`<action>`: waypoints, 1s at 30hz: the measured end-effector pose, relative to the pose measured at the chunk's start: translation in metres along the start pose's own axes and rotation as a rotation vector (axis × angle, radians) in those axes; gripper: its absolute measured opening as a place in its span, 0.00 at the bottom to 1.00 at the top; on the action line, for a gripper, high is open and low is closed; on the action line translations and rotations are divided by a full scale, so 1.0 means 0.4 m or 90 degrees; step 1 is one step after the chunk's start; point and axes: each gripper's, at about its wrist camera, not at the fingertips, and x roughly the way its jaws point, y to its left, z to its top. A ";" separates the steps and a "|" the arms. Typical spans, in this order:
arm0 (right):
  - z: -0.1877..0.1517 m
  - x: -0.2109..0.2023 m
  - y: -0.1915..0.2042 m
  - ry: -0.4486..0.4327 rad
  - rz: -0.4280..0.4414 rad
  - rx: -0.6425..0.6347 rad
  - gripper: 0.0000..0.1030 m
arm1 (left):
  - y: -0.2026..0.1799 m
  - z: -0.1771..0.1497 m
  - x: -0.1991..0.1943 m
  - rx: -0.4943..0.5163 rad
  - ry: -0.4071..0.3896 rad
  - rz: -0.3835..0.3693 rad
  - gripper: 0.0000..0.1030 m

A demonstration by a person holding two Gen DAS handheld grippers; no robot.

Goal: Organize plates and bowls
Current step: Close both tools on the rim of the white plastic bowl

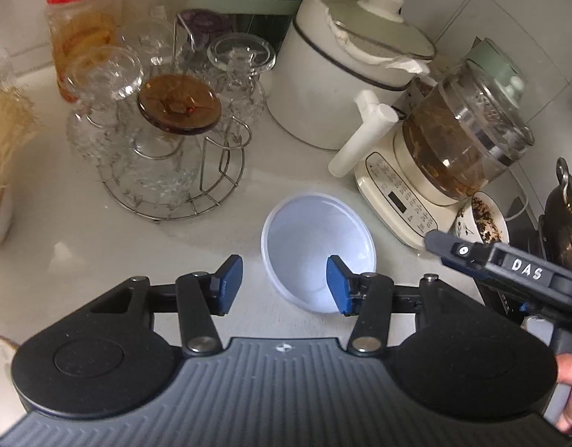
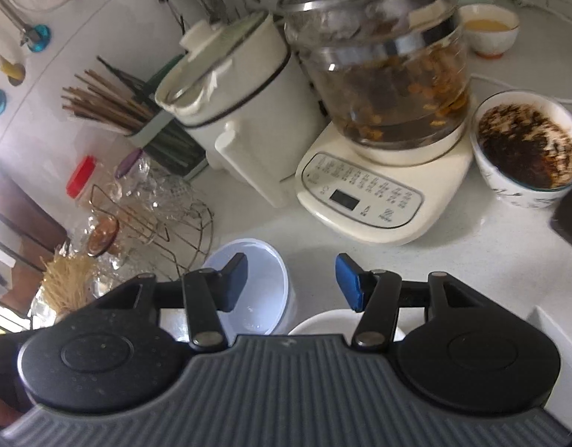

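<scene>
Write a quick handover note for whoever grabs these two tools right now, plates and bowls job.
Left tool: open, empty, one pad over the white plastic bowl.
Right tool: open, empty, just right of that bowl.
Bowl stands upright and empty on the countertop, beside the wire glass rack.
A white plate lies under the right tool.
Bowl of dark dregs sits by the kettle base.
Done: nothing visibly stacked.
Left: gather bowls and plate.

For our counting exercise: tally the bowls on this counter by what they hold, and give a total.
Empty white plastic bowl: 1
Bowl of dark dregs: 1
Bowl of yellow liquid: 1
Total: 3
</scene>
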 end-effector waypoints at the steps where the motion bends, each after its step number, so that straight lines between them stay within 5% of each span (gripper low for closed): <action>1: -0.003 0.018 0.001 0.008 0.005 -0.004 0.54 | 0.006 0.003 0.014 -0.007 0.005 -0.004 0.54; 10: -0.004 0.147 0.026 0.072 0.013 -0.039 0.40 | 0.038 0.037 0.127 -0.034 0.050 -0.003 0.52; 15: -0.011 0.181 0.034 0.088 0.007 -0.043 0.31 | 0.041 0.046 0.170 -0.023 0.074 0.005 0.43; 22: -0.017 0.216 0.033 0.108 0.004 -0.044 0.17 | 0.049 0.047 0.204 -0.030 0.088 -0.002 0.15; 30: -0.016 0.216 0.032 0.114 0.007 -0.049 0.15 | 0.057 0.046 0.190 -0.034 0.080 -0.009 0.11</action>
